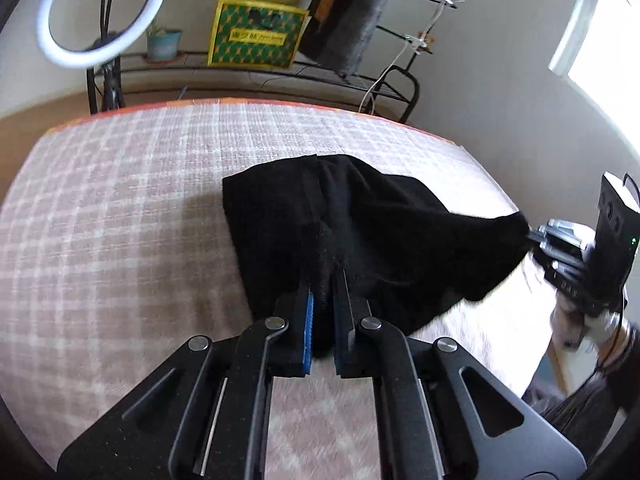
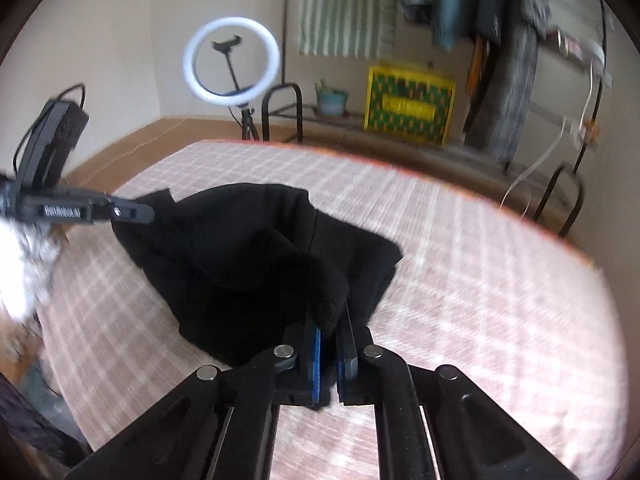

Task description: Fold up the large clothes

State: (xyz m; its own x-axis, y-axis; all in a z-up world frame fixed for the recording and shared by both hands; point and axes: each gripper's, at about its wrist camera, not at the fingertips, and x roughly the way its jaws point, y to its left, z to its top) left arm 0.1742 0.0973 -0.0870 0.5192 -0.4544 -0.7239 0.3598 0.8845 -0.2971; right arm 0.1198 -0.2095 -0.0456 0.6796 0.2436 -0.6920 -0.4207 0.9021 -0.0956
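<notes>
pink-and-white checked bedding (image 1: 120, 208) covers a bed that fills most of both views, with an orange edge along its far side. behind it stand a lit ring light (image 2: 231, 61) on a tripod, a yellow and green patterned box (image 2: 410, 105), a small potted plant (image 1: 163, 42) and hanging clothes on a dark metal rack (image 1: 384, 80).

a black garment (image 1: 360, 232), knitted or fleecy by its texture, lies bunched in a loose heap near the middle of the bed. what kind of garment it is cannot be told from these views.

the left gripper (image 1: 324, 292) is at the near edge of the heap, its blue-padded jaws drawn together and clamped on a fold of the black cloth. the right gripper (image 2: 329, 328) is likewise pinched on a bulge of the same cloth, at the heap's other side. in the left wrist view the right gripper pulls one corner out to a taut point. a gloved hand (image 1: 576, 320) holds the right tool.

as for progress, folding looks barely begun: the garment is gripped at two points but still crumpled, with no flat panel or clean crease showing. spreading it out, smoothing it on the bedding and making the folds all appear to remain.
</notes>
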